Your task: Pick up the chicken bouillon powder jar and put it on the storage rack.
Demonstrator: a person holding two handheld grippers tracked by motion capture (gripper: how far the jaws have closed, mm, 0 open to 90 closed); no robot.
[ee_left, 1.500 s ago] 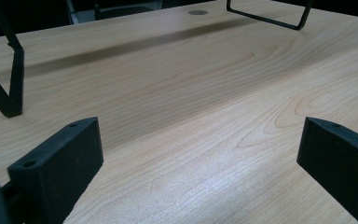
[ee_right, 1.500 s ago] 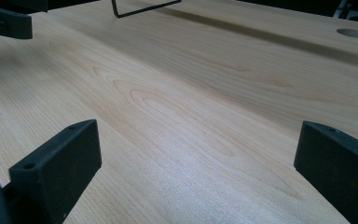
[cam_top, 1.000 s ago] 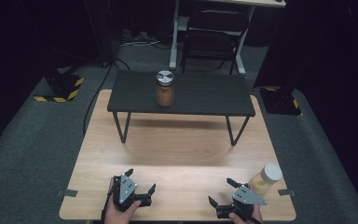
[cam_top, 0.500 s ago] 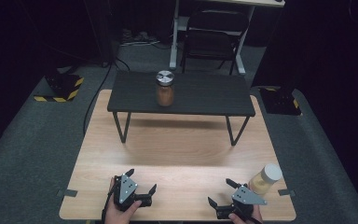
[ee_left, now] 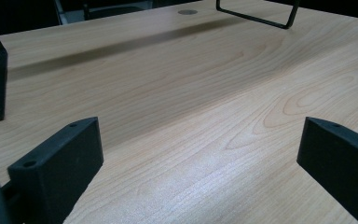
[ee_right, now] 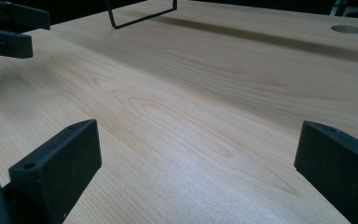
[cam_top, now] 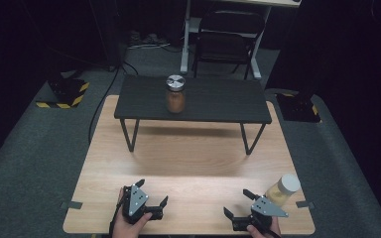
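**Two open grippers at the near edge of a wooden table, two jars standing apart**

The work surface is a light wooden table [cam_top: 188,163] with visible grain. It stands on grey carpet in a dark room. On the far half of the table stands a small black shelf [cam_top: 213,101] on thin black wire legs [cam_top: 129,135], and the wood under it is open. Behind the table there is a dark folding chair [cam_top: 225,42] and a white desk leg [cam_top: 186,37]. Yellow and black striped blocks [cam_top: 62,99] lie on the carpet at the left, and another one at the right.

The left gripper [cam_top: 151,198] is held by a hand [cam_top: 126,225] near the near edge, left of centre. Its jaws stand wide apart with nothing between them; in the left gripper view only bare wood lies between them. The right gripper [cam_top: 238,203] is near the near edge at the right. Its jaws are also spread wide and hold nothing.

Between the grippers and the shelf legs, the wood is free of objects across the whole width.

A jar with brown contents [cam_top: 175,94] stands upright on the shelf, left of its middle, with its long axis vertical and its metal lid facing up. A second jar with yellowish contents and a white lid [cam_top: 283,188] stands upright near the right edge of the table, just beside the right gripper. I cannot tell if they touch.
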